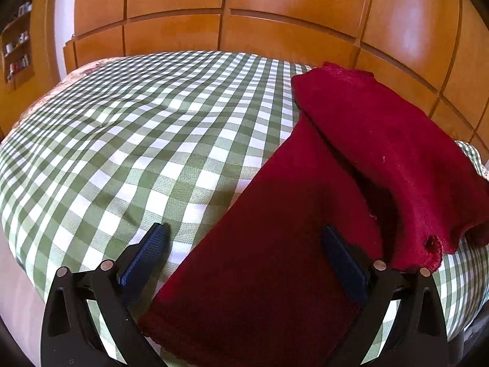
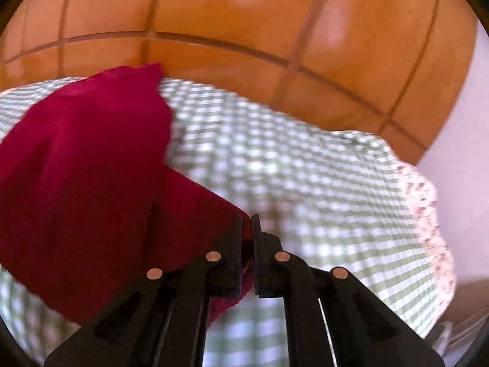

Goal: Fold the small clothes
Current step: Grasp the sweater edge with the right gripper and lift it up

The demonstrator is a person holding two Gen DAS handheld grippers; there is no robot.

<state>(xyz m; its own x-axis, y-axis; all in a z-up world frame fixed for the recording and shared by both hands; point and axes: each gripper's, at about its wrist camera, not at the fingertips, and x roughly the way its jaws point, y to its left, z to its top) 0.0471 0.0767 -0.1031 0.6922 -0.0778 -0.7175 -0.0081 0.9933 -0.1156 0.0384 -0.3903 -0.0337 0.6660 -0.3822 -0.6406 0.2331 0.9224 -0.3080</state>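
A dark red cloth (image 1: 275, 220) lies on the green-and-white checked bed cover (image 1: 137, 140), its right part raised and folded over toward the left. My left gripper (image 1: 244, 229) is open and straddles the cloth's near left edge: the left finger (image 1: 149, 247) rests on the cover, the right finger (image 1: 342, 260) on the red fabric. In the right wrist view the red cloth (image 2: 85, 183) hangs to the left, lifted off the cover (image 2: 305, 189). My right gripper (image 2: 247, 223) is shut on a corner of it, with fabric showing between the pads.
Orange wooden wardrobe doors (image 1: 275, 15) stand right behind the bed. A wooden shelf (image 1: 16, 52) with small items hangs at far left. A flowered bedspread edge (image 2: 428, 214) shows at the cover's right side, with pale wall beyond.
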